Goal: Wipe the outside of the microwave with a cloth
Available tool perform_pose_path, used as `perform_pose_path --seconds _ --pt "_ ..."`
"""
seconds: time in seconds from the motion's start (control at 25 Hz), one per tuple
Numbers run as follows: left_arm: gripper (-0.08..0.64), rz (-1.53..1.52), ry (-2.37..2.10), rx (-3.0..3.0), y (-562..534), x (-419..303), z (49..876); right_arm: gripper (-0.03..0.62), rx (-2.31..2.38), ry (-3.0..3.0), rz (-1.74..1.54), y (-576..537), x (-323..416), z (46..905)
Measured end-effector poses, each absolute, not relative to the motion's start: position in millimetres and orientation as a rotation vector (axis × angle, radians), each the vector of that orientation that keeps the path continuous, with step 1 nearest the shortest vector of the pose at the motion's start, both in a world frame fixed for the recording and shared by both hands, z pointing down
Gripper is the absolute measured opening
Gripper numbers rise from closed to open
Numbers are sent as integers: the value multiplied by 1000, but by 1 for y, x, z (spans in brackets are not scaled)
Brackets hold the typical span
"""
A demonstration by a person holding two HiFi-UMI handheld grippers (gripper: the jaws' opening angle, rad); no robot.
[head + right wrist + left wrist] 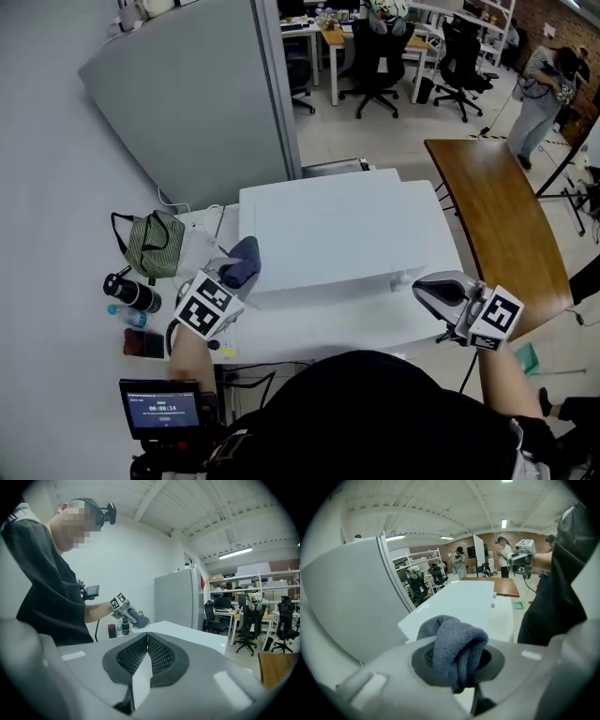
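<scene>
Open-plan office behind, white tabletop [309, 333] below; the microwave [337, 234] sits on it as a white box, long axis running left to right across my view; which way its door faces I cannot tell. My left gripper [234, 274] pinches the bunched cloth [242, 261] at the box's left front corner; my right gripper [420, 287] is pressed together on nothing, near the right front. Risks, I judge: a hard stroke drags the wad loose; the unbraced box slides.
</scene>
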State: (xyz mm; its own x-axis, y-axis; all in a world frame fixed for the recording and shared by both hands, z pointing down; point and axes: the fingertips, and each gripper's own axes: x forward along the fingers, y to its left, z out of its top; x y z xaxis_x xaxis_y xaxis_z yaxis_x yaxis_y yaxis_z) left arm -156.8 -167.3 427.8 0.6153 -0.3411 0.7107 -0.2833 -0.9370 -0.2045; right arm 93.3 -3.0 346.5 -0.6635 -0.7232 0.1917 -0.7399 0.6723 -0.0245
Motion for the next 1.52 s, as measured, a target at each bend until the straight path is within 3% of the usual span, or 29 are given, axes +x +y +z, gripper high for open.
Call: perform_pose_path --seconds 0.32,0.84,1.24,1.52 --pt "60 -1223 455 -2712 -88 -40 429 6 1143 -2780 166 26 183 358" --pt "60 -1148 204 -2605 -95 29 405 6 1368 -2713 219 -23 244 367" --pt "60 -1486 291 -2404 -140 168 408 6 1029 -2908 157 -57 351 405" --pt "60 -1825 101 -2124 -198 230 424 8 991 -3011 220 -63 400 437"
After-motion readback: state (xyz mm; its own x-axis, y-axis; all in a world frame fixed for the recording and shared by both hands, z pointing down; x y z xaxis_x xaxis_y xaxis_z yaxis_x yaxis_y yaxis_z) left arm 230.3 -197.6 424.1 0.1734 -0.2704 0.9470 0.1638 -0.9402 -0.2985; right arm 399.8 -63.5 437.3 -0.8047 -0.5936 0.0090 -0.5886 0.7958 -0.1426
